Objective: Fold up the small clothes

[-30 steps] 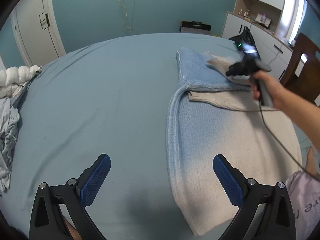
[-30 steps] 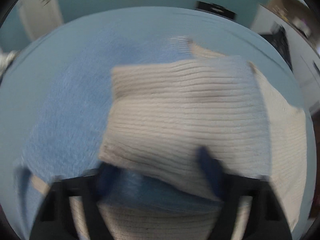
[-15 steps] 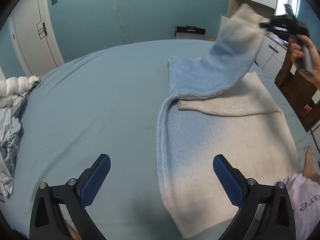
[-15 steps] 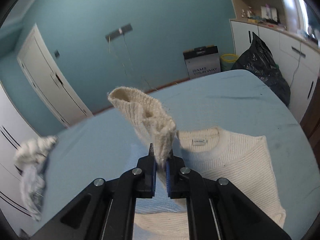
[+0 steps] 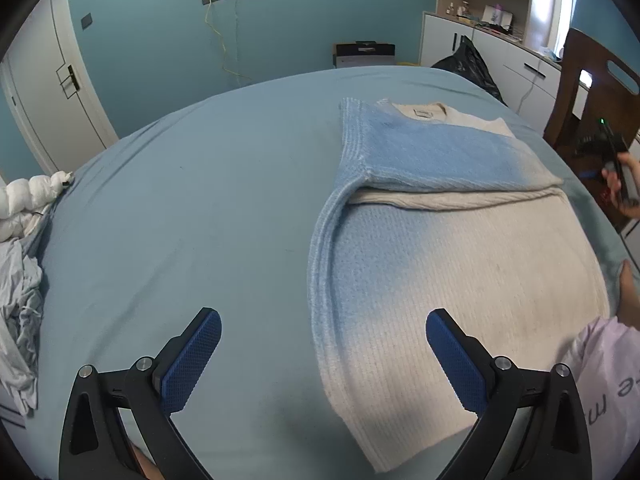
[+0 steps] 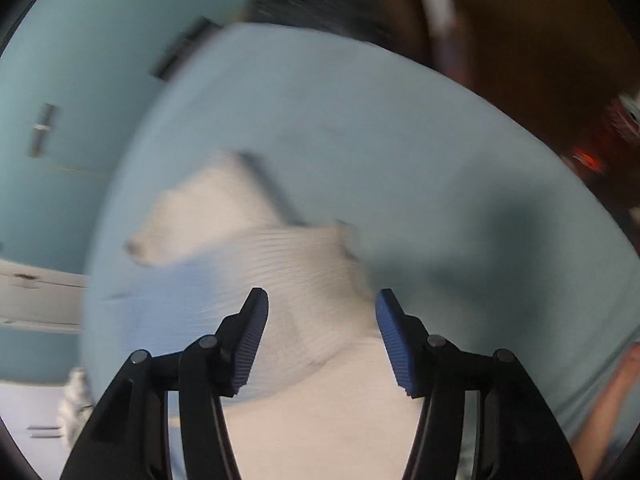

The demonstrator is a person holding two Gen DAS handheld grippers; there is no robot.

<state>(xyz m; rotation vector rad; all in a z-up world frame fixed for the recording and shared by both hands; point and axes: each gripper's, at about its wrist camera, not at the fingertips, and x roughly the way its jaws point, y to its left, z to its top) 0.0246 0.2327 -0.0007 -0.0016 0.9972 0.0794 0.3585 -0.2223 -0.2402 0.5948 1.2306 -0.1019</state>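
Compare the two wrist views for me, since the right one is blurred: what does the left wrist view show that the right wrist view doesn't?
Only the left wrist view shows the open left gripper, the crumpled grey clothes and the white door.

Only the right wrist view shows the right gripper's jaws open, having just been opening, nothing between them.

Both show the blue-and-cream knitted sweater on the light blue bedsheet.

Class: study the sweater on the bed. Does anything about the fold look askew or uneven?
Slightly. The sleeve lies folded across the sweater below the collar, but its lower edge slants, leaving a cream layer peeking out beneath. The sweater's left edge also curves rather than running straight. Nothing looks damaged.
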